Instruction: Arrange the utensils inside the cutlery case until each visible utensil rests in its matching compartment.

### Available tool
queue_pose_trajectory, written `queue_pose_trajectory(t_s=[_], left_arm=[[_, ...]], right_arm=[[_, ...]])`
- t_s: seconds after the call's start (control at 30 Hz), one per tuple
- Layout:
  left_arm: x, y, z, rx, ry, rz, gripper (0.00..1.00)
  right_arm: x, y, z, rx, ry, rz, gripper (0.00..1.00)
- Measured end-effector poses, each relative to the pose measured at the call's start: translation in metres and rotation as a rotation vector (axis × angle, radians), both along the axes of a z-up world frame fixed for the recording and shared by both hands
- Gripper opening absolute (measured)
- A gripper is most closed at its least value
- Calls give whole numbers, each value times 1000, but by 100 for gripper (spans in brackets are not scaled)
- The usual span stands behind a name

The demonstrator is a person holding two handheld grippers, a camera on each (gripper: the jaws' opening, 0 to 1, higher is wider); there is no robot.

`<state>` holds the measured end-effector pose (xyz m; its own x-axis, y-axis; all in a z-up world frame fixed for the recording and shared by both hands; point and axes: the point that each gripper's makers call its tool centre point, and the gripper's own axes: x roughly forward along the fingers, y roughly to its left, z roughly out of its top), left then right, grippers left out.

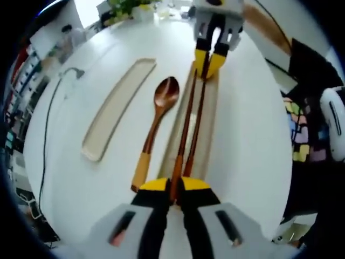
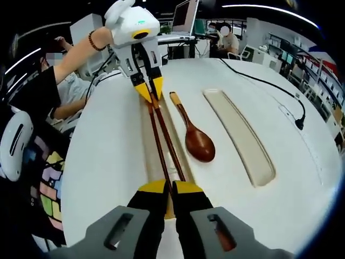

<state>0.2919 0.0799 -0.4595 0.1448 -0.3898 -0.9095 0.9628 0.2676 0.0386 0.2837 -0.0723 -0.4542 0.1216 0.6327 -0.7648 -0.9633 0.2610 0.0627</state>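
— Left gripper view: left gripper point(image 1: 173, 190) low in frame, jaws nearly together, pinching the near ends of the chopsticks point(image 1: 193, 121). Same pair gripped at the far end by the right gripper point(image 1: 209, 60), yellow tips closed around the sticks.

— Right gripper view: right gripper point(image 2: 170, 190) closed down on the chopstick ends, barely a slit between the jaws. Left gripper point(image 2: 148, 89) across the table, clamped on the other ends, carried by a person's hand with a beaded bracelet point(image 2: 95, 41).

— Chopsticks placed where?

— Stretched along the long, narrow cutlery case point(image 1: 198, 141), directly over its tray; resting on it or just above, cannot tell. Held at both ends.

— Spoon?

— Wooden spoon point(image 1: 158, 118) flat on the white table point(image 1: 81, 178), just beside the case, bowl facing up, untouched by either gripper. Case lid point(image 1: 117, 108) lying apart on the far side of the spoon, hollow side up. Black cable point(image 2: 269, 86) trailing along the table edge.
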Motion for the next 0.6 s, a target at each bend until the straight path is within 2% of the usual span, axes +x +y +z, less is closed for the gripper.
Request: queue_pose_trajectory(t_s=[0.27,0.6], left_arm=[[1,-1,2,-14,-26,-14,11],[-1,4,14,-52,-46,8,12]], right_arm=[[-1,-1,2,-8,1,6,2],[-7,6,4,-1,10,16,2]])
